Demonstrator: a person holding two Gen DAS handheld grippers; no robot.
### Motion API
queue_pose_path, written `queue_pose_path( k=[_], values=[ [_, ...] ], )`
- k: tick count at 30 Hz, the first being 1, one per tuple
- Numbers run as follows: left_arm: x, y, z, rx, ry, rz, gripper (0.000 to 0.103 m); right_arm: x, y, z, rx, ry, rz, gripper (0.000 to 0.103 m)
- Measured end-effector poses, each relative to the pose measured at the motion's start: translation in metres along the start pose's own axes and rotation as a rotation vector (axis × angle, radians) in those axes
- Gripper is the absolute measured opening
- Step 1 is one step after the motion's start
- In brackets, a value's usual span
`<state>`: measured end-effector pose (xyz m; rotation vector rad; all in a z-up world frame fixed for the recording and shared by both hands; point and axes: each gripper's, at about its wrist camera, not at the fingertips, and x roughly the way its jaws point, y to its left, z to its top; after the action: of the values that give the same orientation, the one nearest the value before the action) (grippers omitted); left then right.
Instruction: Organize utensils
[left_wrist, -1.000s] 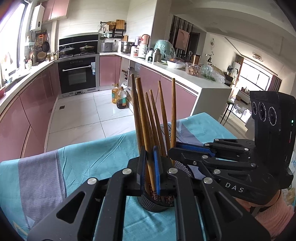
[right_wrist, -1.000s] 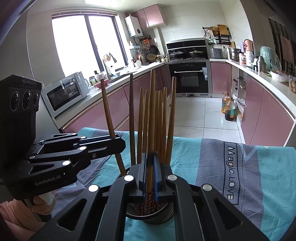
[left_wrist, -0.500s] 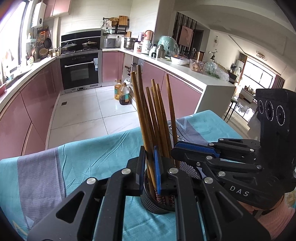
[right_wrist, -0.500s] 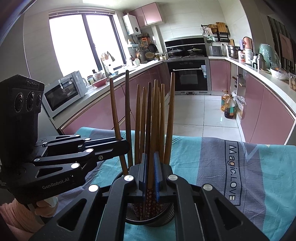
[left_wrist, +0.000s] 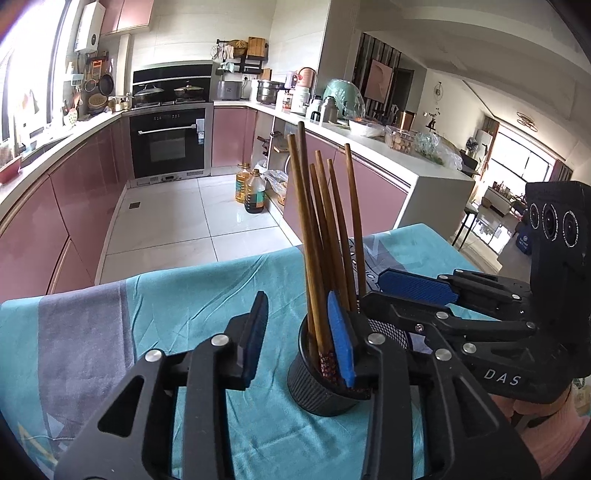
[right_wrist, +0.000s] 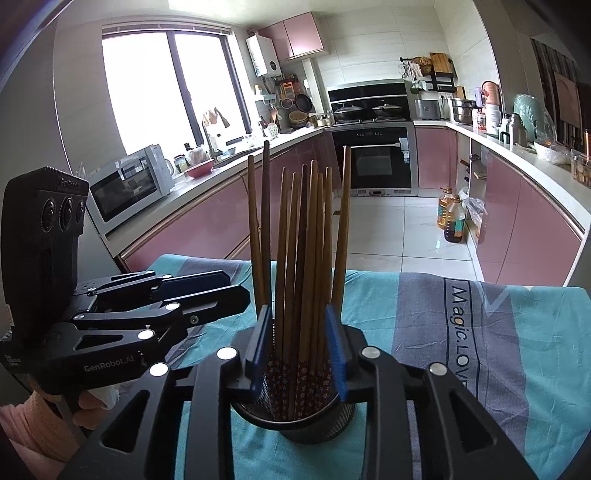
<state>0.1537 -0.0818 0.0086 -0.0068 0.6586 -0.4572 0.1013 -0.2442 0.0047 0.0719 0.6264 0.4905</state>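
Note:
A black mesh holder (left_wrist: 314, 387) (right_wrist: 295, 428) stands on the teal and grey cloth (left_wrist: 177, 295) (right_wrist: 517, 332), with several brown chopsticks (left_wrist: 321, 240) (right_wrist: 303, 240) upright in it, patterned ends down. My left gripper (left_wrist: 297, 339) hangs over the holder's left rim. Its jaws are opening, and the chopsticks stand free beside the right pad. My right gripper (right_wrist: 297, 350) straddles the bundle from the other side, its jaws also opening, and the pads no longer pinch it. Each gripper also shows in the other's view: the right gripper (left_wrist: 376, 291) and the left gripper (right_wrist: 236, 291).
The clothed table ends just past the holder, above a white tiled floor. Pink cabinets and a black oven (left_wrist: 168, 144) line the kitchen. Oil bottles (left_wrist: 251, 188) stand on the floor. A microwave (right_wrist: 125, 188) sits on the left counter. A person's hands hold both grippers.
Both grippers were shut on a chopstick and sank slightly toward the holder. Now both pairs of jaws have parted and the chopsticks stand loose in the holder.

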Motion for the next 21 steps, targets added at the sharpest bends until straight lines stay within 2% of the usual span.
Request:
queue_pose_path(
  k=[4, 6, 8, 9, 11, 12, 17, 21],
  values=[
    [-0.017, 0.004, -0.01, -0.001, -0.059, 0.055, 0.057, -0.005, 0.006, -0.005, -0.018, -0.015, -0.016, 0.042],
    [-0.028, 0.008, -0.019, -0.013, -0.091, 0.09, 0.071, -0.009, 0.01, -0.009, -0.034, -0.031, -0.029, 0.056],
    [-0.038, 0.011, -0.025, -0.013, -0.124, 0.126, 0.078, -0.012, 0.013, -0.012, -0.045, -0.052, -0.037, 0.065],
    [-0.044, 0.012, -0.028, -0.018, -0.14, 0.146, 0.087, -0.014, 0.015, -0.014, -0.05, -0.061, -0.04, 0.067],
    [-0.056, 0.016, -0.034, -0.031, -0.189, 0.192, 0.097, -0.017, 0.019, -0.018, -0.057, -0.085, -0.047, 0.077],
    [-0.061, 0.018, -0.037, -0.036, -0.204, 0.211, 0.097, -0.019, 0.02, -0.02, -0.059, -0.099, -0.057, 0.083],
    [-0.088, 0.027, -0.055, -0.071, -0.254, 0.263, 0.097, -0.029, 0.03, -0.03, -0.06, -0.168, -0.073, 0.096],
    [-0.104, 0.028, -0.065, -0.06, -0.284, 0.304, 0.097, -0.036, 0.041, -0.038, -0.081, -0.215, -0.117, 0.096]
  ],
)
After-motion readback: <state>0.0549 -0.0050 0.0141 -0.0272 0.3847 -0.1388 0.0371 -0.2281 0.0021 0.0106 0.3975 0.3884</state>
